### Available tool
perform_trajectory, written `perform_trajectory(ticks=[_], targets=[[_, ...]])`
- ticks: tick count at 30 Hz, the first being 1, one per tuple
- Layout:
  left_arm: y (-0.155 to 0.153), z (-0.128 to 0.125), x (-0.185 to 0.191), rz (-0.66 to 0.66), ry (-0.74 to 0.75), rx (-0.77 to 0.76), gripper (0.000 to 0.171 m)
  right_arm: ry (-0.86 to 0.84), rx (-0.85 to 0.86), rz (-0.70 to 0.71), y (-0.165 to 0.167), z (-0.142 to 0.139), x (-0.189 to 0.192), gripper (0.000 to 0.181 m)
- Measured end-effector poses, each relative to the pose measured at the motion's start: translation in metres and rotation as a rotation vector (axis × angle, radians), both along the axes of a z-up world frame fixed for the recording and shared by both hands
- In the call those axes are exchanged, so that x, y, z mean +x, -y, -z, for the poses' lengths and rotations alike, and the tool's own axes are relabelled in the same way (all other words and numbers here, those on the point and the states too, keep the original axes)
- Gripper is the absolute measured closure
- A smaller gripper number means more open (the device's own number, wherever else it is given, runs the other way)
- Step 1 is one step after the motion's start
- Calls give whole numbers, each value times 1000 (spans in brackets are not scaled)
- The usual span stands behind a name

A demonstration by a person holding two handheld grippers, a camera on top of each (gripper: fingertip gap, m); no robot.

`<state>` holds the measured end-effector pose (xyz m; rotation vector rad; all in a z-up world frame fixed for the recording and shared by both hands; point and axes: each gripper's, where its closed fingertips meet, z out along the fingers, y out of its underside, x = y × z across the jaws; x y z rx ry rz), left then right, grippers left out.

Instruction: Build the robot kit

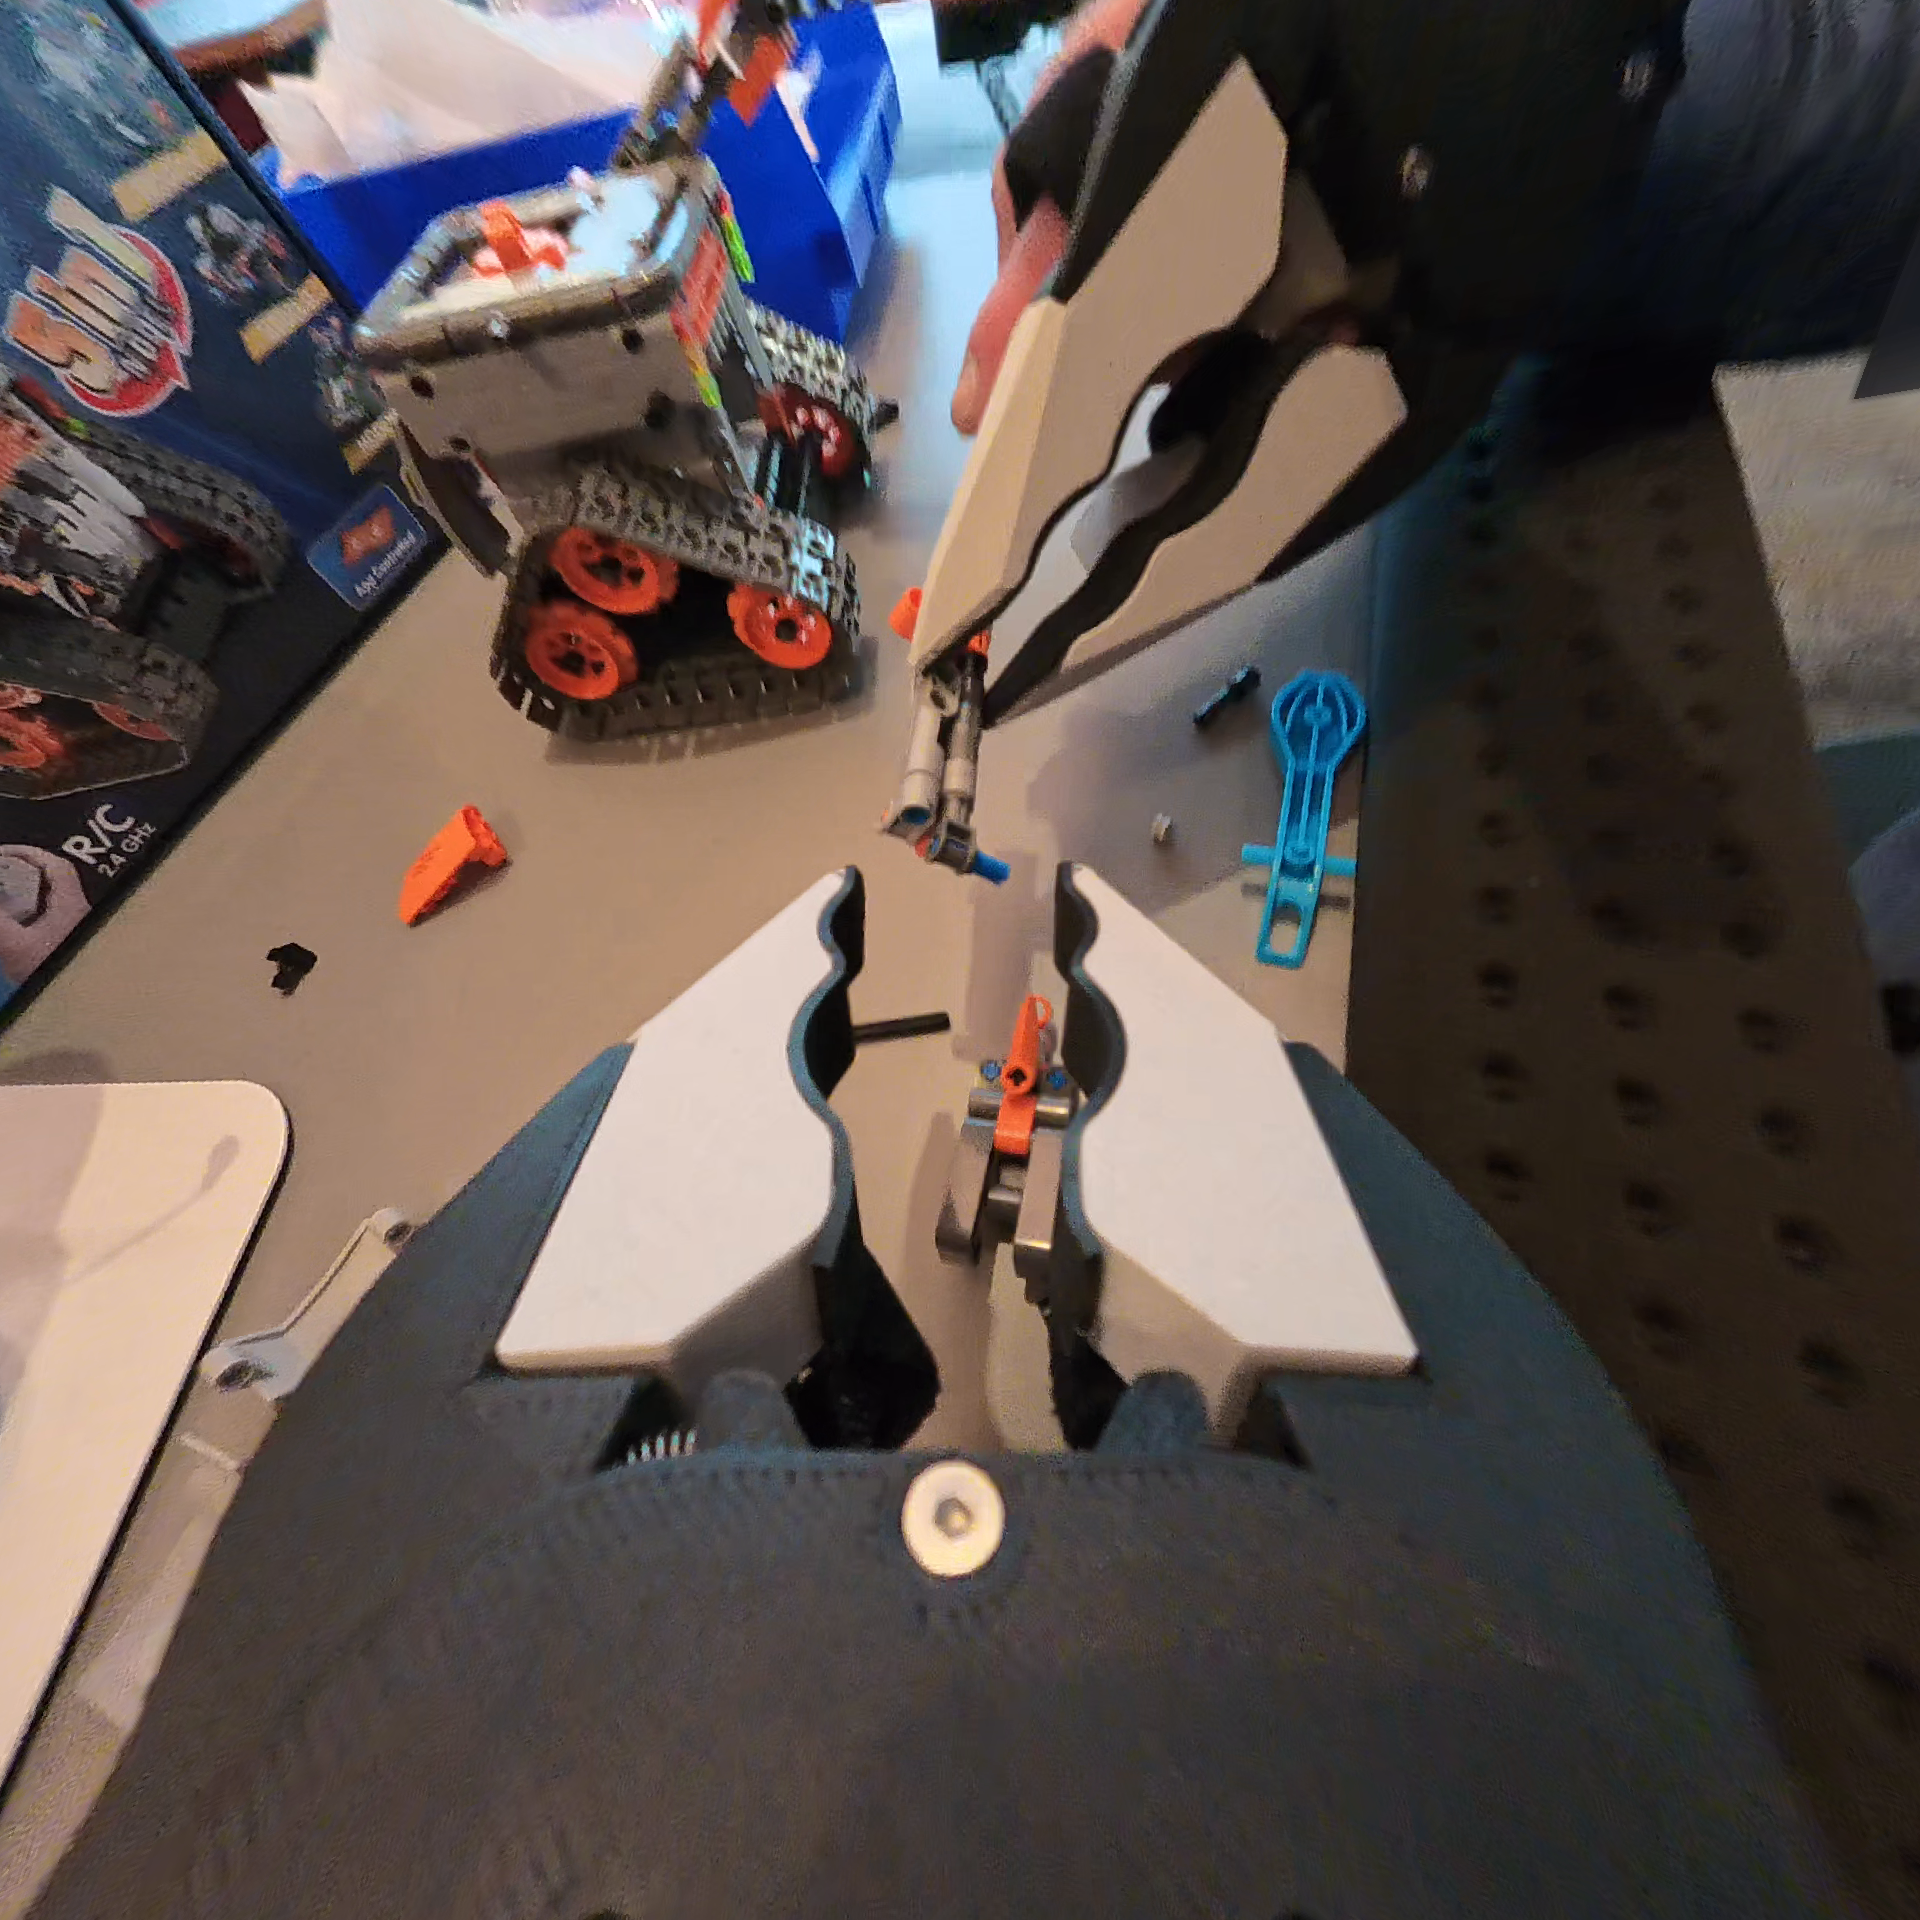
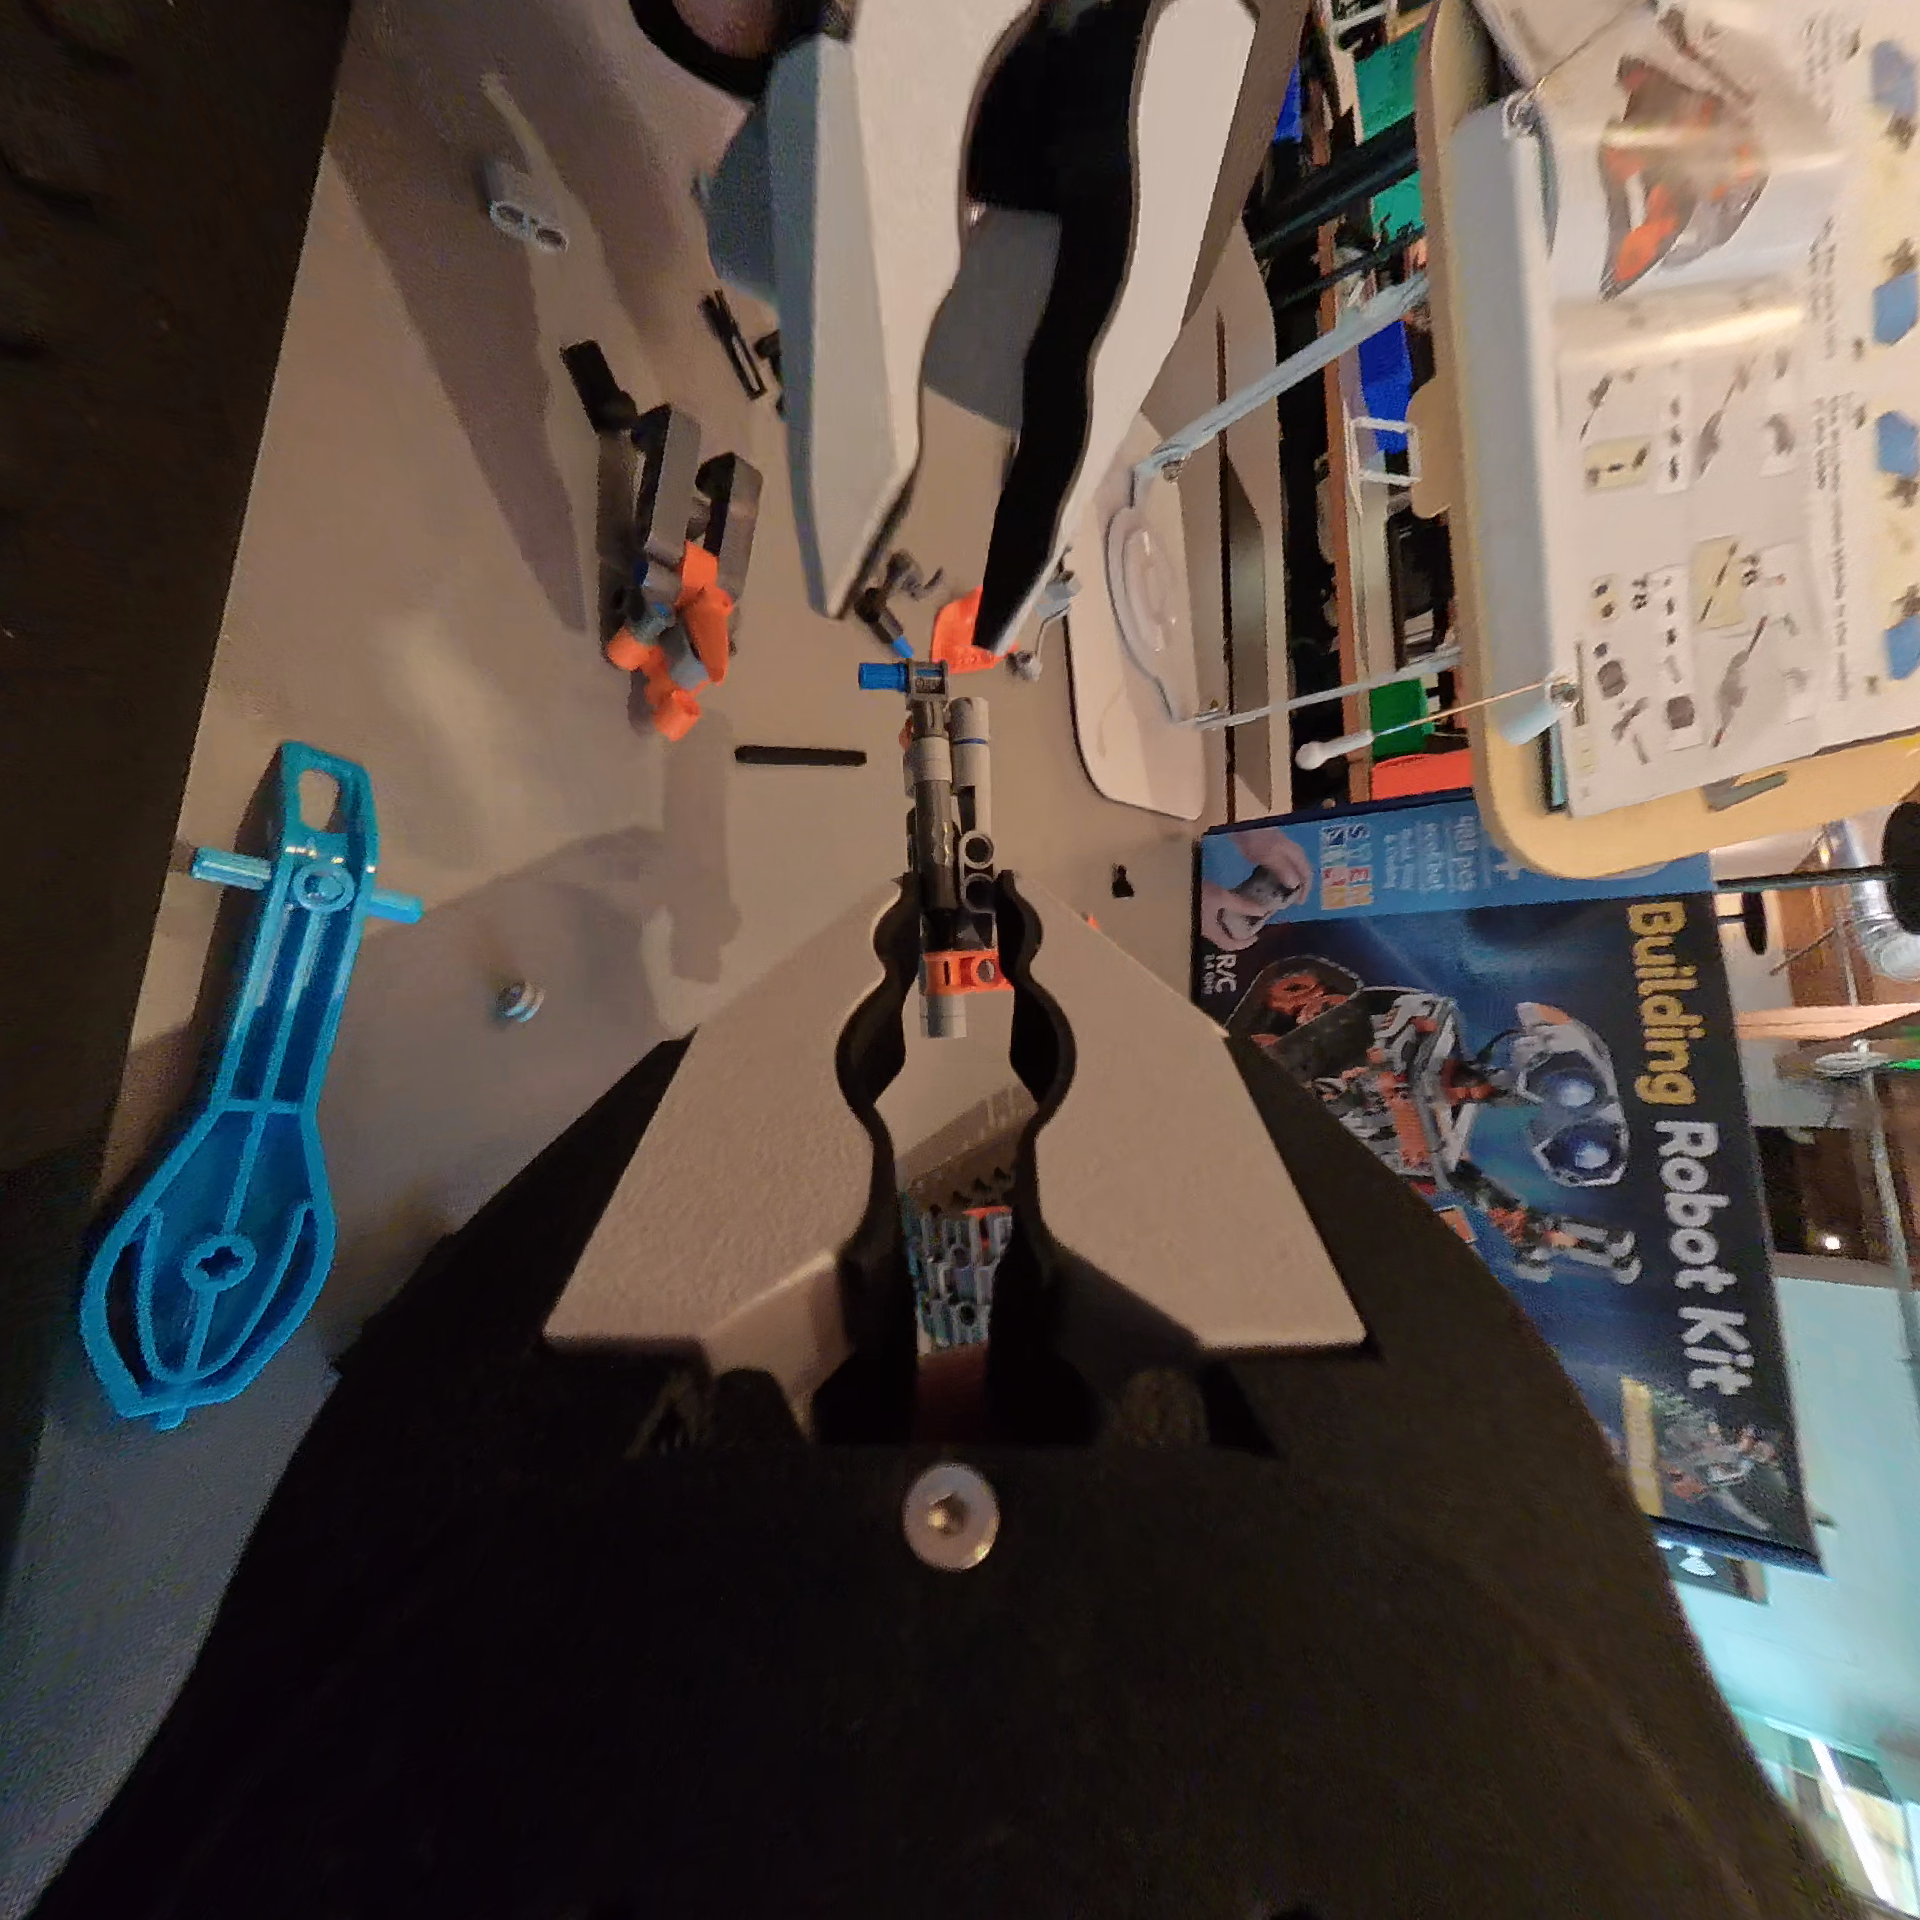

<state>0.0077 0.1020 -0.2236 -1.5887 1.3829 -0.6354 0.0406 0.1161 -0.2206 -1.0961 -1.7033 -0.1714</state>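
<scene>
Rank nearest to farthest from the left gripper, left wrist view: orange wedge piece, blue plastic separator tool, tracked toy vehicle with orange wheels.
From the left gripper:
1. Blue plastic separator tool, right of the fingertips on the table.
2. Orange wedge piece, to the left.
3. Tracked toy vehicle with orange wheels, far ahead-left.
Items 1 and 2 are close.

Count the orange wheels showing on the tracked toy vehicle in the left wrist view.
3 orange plastic wheels on the near track of the grey tracked toy vehicle: upper left, lower left, right. A red wheel shows on the far track; others may be hidden.
</scene>
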Motion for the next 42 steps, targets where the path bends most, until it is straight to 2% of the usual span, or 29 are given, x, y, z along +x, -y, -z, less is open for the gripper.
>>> perform_trajectory(ticks=[6,8,12,22,34,42], targets=[[1,-13,-5,1,124,-51,147,8,50,-55,-3,-19,-18,170],[-6,-18,-10,-37,166,-50,152,10,67,-59,-8,-24,-24,169],[-14,-32,-22,-71,266,-90,163,-59,78,-73,-12,-32,-35,169],[-19,-34,-25,-86,274,-56,164,-120,94,-56,-16,-31,-37,169],[-16,-30,-21,-64,232,6,165,-190,-95,-71,-12,-28,-32,166],[-13,-29,-18,-37,218,28,165,-274,-378,-109,-5,-26,-26,156]])
